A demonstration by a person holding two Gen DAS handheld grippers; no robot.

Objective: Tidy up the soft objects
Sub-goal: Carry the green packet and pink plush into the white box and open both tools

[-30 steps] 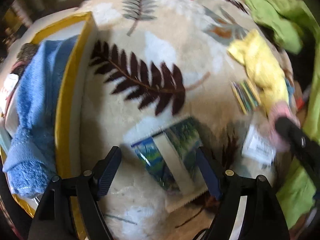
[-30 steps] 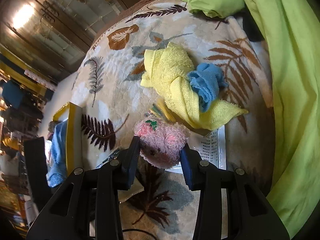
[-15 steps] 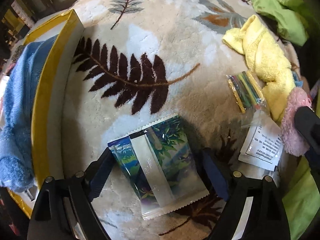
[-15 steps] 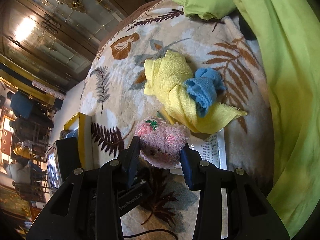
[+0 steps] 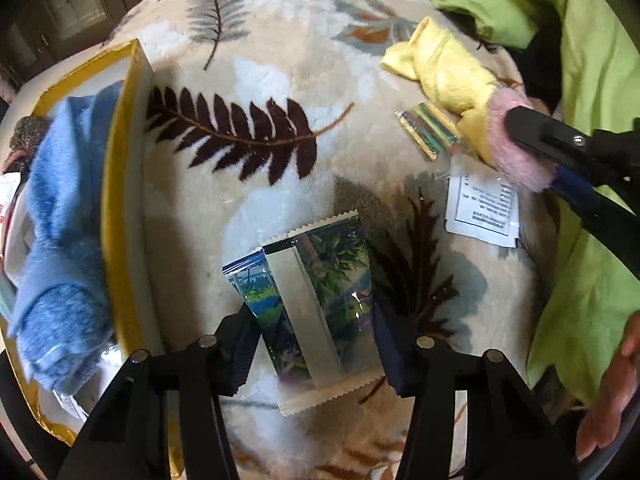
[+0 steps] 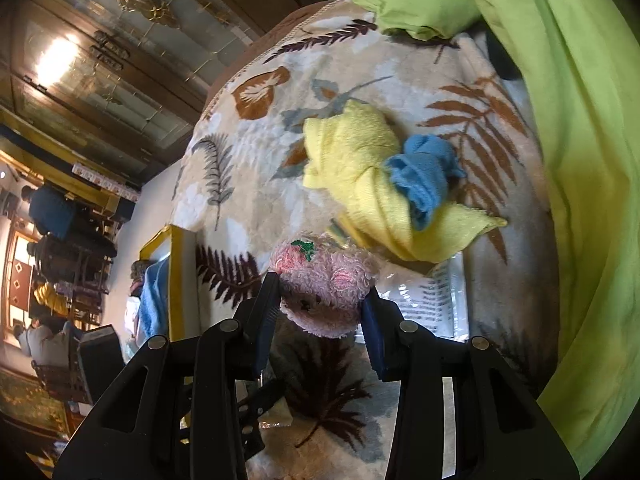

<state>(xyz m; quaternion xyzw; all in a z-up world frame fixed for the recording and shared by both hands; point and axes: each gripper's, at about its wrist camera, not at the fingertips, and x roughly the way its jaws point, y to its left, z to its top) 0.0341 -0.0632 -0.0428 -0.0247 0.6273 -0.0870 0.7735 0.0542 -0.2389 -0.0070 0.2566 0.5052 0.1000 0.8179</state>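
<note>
Probably a home: leaf-print fleece blanket (image 6: 256, 184), carved wooden cabinet (image 6: 112, 72) with glass doors.

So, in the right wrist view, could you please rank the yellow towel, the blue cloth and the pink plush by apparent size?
1. yellow towel, clearly the largest.
2. and 3. pink plush and blue cloth: unsure. The plush looks bigger, but it sits between the right gripper's fingers, nearest the camera.

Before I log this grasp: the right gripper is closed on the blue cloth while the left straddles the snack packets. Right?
Not quite. The right wrist view shows the right gripper closed on the pink plush, not the blue cloth, which lies on the yellow towel. The left gripper does straddle the snack packets.
</note>
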